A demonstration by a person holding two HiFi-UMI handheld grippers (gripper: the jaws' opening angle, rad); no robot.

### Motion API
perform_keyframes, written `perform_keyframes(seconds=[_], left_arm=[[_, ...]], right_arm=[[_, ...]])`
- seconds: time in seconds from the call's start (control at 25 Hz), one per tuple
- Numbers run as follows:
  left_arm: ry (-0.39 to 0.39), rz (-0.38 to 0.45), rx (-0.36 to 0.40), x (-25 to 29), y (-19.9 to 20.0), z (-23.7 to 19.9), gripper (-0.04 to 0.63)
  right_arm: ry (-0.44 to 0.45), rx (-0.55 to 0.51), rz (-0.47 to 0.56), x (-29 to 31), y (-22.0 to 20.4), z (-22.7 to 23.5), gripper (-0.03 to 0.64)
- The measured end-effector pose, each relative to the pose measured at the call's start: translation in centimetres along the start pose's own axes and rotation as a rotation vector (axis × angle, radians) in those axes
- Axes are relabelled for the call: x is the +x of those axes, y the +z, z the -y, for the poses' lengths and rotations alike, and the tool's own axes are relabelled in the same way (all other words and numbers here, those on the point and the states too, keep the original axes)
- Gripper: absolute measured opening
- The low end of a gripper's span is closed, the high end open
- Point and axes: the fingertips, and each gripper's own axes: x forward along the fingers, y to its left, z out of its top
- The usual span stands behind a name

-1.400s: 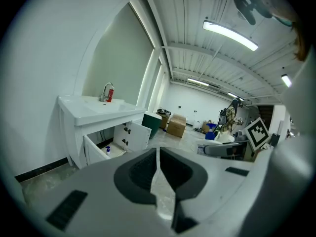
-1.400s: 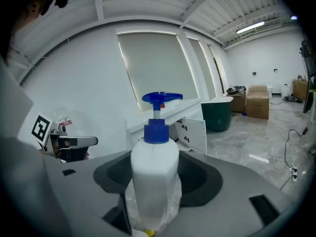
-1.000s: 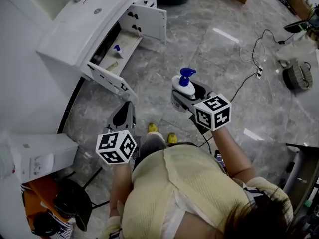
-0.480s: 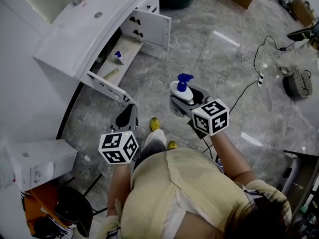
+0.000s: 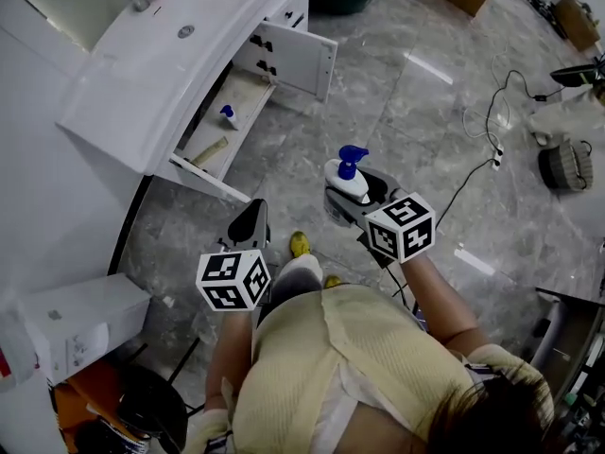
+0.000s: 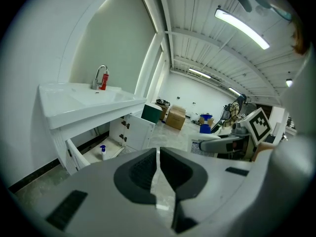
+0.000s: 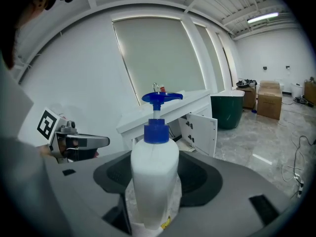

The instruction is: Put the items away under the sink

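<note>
The right gripper (image 5: 352, 200) is clamped on a white pump bottle (image 5: 346, 176) with a blue pump head. It holds the bottle upright over the grey marble floor (image 5: 416, 140), well right of the open cabinet (image 5: 236, 102) under the sink (image 5: 180, 36).

The right gripper view shows what the head view does not. Both jaws of the right gripper (image 7: 154, 181) press the lower body of the pump bottle (image 7: 154, 162), and the sink counter stands behind it.

The left gripper (image 5: 248, 223) is near the person's knee. In its own view the jaws of the left gripper (image 6: 158, 174) are all but together, with only a thin slit and nothing in it.

That view also looks into the cabinet from the side. A small blue-topped spray bottle (image 6: 102, 151) stands on the cabinet floor, and a red bottle (image 6: 104, 80) sits by the faucet (image 6: 100, 76). From above, the spray bottle (image 5: 229, 115) stands at the far end, and a flat tan item (image 5: 210, 150) that I cannot identify lies nearer.

Compared with a second ago, the cabinet opening sits lower in the head view, closer to both grippers. The hold on the pump bottle is unchanged.
</note>
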Motion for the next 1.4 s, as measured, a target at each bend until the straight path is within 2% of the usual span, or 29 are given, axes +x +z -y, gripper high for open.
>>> perform_keyframes(seconds=[0.52,0.8,1.2,1.4], left_arm=[[-0.07,-0.045,-0.004,4.5,2.6,-4.4,0.055],[-0.079,-0.045,-0.012,6.5,4.0,-5.7,0.055],[-0.001,-0.031,-0.022,11.0,7.2,-6.8,0.055],[0.054,-0.021,-0.064,14.2,8.7,-6.3,0.055]], right_arm=[[-0.053,0.023,-0.014,7.0,3.8,2.3,0.268],[-0.054,0.017,-0.008,9.2,6.0,3.3,0.268],[0.031,-0.003,-0.016,13.0,8.9,6.8,0.268],[0.087,-0.028,-0.058,14.6,10.3,10.5,0.268]])
